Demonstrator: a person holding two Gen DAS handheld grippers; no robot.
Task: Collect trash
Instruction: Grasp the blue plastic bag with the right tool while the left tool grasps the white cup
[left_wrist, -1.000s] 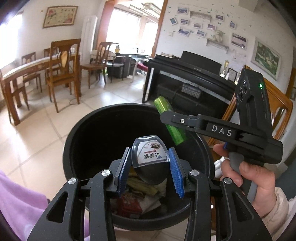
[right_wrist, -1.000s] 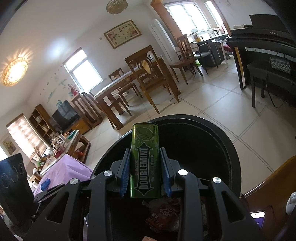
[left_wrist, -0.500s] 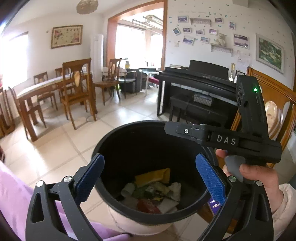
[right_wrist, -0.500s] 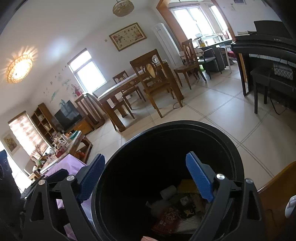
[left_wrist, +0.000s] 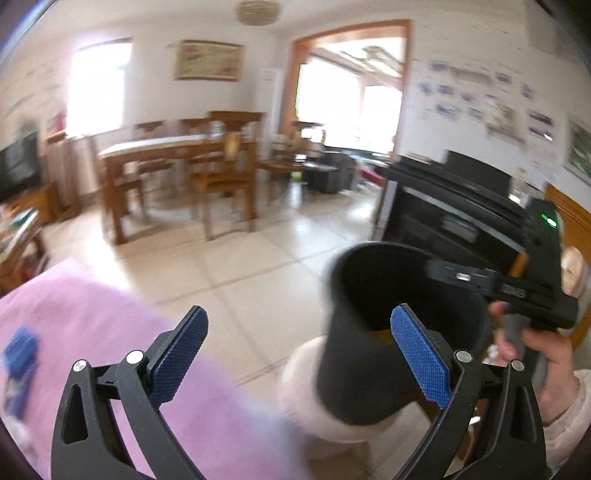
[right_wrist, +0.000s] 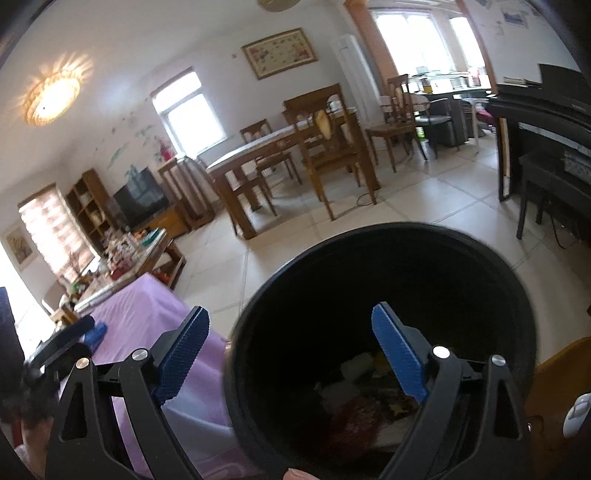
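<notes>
My left gripper is open and holds nothing; it hangs over the floor between a purple cloth and the black trash bin, which stands to its right. A hand holds my right gripper over the bin's far rim. In the right wrist view my right gripper is open and empty above the bin. Wrappers and paper trash lie at the bin's bottom. A blurred blue object lies on the cloth.
Beyond the tiled floor stand a wooden dining table with chairs and a black piano. A cluttered low table and a TV are at the left. A wooden chair back is behind the bin.
Both grippers opened: the round packet and the green gum pack dropped into the bin. My left gripper then swung left, away from the bin toward the purple cloth. The right one shifted slightly.
</notes>
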